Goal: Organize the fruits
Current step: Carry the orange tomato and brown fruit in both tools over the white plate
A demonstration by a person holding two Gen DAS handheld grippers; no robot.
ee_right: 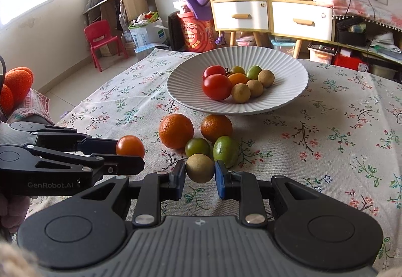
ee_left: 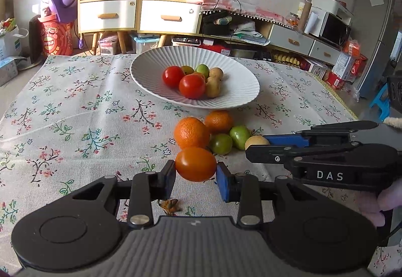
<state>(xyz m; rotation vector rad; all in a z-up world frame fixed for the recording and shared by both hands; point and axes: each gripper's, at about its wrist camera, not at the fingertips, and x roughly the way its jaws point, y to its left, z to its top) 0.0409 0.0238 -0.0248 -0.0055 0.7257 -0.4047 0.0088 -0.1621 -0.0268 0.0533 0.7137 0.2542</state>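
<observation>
My left claw (ee_left: 195, 171) is clamped on an orange tomato (ee_left: 195, 164), both blue pads pressed against its sides, and the fruit sits just clear of the flowered cloth on the table (ee_left: 75, 111). My right claw (ee_right: 200, 172) is closed on a small tan longan (ee_right: 200, 168), pads touching it on either side; I can see the same claw from the left camera, reaching in from the right with the pale fruit at its tip. Just beyond both claws, a little cluster remains on the cloth: two oranges (ee_right: 176, 130) side by side, with two green fruits (ee_right: 225, 151) in front of them, all touching or nearly so. Farther toward the table's far edge stands the white ribbed bowl (ee_right: 289, 91), which holds two red tomatoes (ee_right: 217, 87), several tan longans, a green fruit and a small orange one, all bunched in its middle.
</observation>
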